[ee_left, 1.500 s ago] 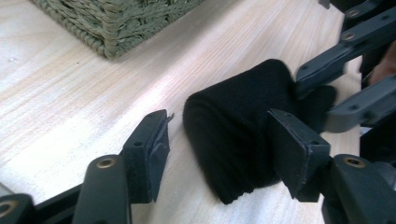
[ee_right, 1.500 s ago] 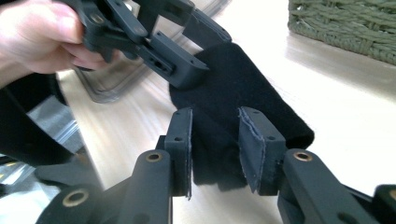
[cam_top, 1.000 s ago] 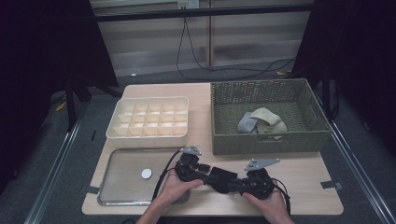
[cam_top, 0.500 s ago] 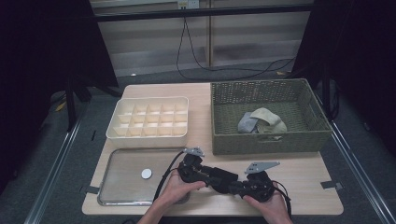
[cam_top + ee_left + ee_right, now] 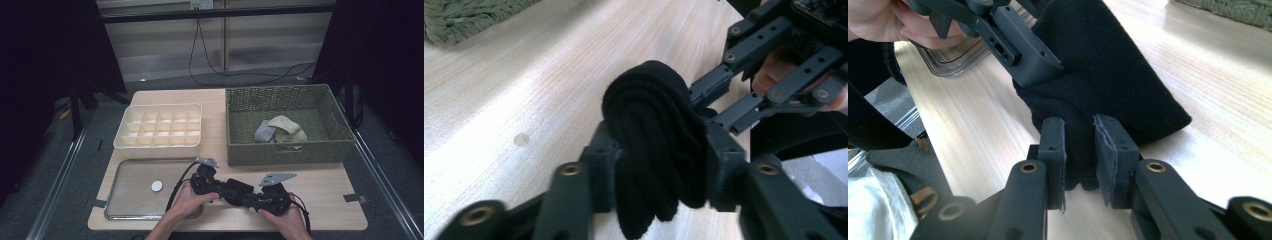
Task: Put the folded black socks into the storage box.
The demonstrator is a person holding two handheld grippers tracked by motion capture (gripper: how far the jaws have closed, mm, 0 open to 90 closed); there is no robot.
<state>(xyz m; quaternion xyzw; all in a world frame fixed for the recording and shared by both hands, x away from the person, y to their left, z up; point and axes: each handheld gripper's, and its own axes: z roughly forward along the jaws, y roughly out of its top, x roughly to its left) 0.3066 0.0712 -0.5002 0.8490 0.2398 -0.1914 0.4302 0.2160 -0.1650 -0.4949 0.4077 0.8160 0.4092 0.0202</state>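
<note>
Both grippers clamp one black sock (image 5: 654, 145) low over the table's (image 5: 325, 187) near edge: left gripper (image 5: 659, 165), jaws just closed, at its left end, right gripper (image 5: 1080, 150) at its right.

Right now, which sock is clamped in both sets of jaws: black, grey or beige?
The black sock, pinched between the left gripper and right gripper over the table. The grey sock and beige sock lie in the wicker basket.

1. No text, label, brand, number or sign can be read in the high view or in either gripper view.
</note>
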